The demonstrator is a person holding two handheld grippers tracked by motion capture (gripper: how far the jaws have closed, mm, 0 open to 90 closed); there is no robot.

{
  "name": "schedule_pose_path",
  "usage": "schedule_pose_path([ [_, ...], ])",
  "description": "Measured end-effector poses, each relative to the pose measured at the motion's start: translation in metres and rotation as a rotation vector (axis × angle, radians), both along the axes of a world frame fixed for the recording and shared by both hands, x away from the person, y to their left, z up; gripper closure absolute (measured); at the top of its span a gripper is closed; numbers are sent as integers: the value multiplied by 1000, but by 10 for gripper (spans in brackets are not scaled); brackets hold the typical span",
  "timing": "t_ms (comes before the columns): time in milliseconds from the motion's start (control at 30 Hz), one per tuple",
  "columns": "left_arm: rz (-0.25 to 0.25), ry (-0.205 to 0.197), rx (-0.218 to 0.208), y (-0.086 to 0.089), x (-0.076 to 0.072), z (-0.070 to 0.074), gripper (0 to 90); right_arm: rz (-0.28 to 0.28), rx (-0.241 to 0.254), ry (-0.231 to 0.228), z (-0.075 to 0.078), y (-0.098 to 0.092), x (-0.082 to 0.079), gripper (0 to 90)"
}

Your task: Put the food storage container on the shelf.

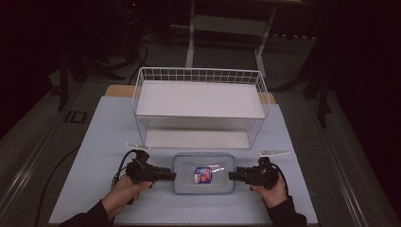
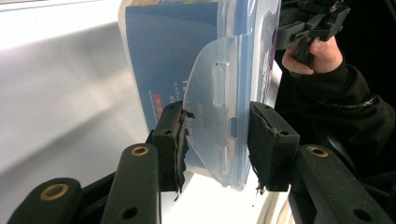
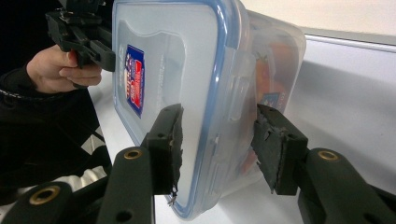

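The clear lidded container (image 1: 204, 173) sits low in the high view's centre, below the wire basket (image 1: 198, 105). The left gripper (image 1: 166, 175) clamps its side latch, likely steadying it. The right gripper (image 1: 235, 176) straddles the opposite latch; pad contact seems unclear.

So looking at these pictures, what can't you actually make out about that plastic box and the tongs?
- Contents of the box: high view, too small and dim; in the right gripper view, blurred behind the cloudy wall.
- Sticker wording: too small and blurred.
- Whether the right tongs press the end clip: their pads partly cover it.
- Left tongs pad contact: hidden behind the clip flap.
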State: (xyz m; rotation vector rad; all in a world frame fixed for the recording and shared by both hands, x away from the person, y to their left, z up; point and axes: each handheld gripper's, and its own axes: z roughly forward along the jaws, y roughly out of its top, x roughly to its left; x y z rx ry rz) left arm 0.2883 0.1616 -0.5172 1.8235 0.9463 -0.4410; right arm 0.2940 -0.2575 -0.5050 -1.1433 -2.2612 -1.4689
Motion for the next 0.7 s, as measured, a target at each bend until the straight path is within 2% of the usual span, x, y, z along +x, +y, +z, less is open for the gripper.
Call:
schedule_pose_path([
  [100, -14, -18, -3, 0, -1, 1, 585, -5, -3, 0, 1, 0, -1, 540],
  [267, -7, -23, -14, 1, 1, 4, 586, -13, -1, -13, 6, 1, -2, 543],
  [533, 44, -45, -18, 1, 7, 14, 583, -29, 9, -12, 10, 2, 5, 543],
  [700, 67, -73, -16, 1, 11, 23, 582, -35, 11, -22, 15, 2, 9, 543],
])
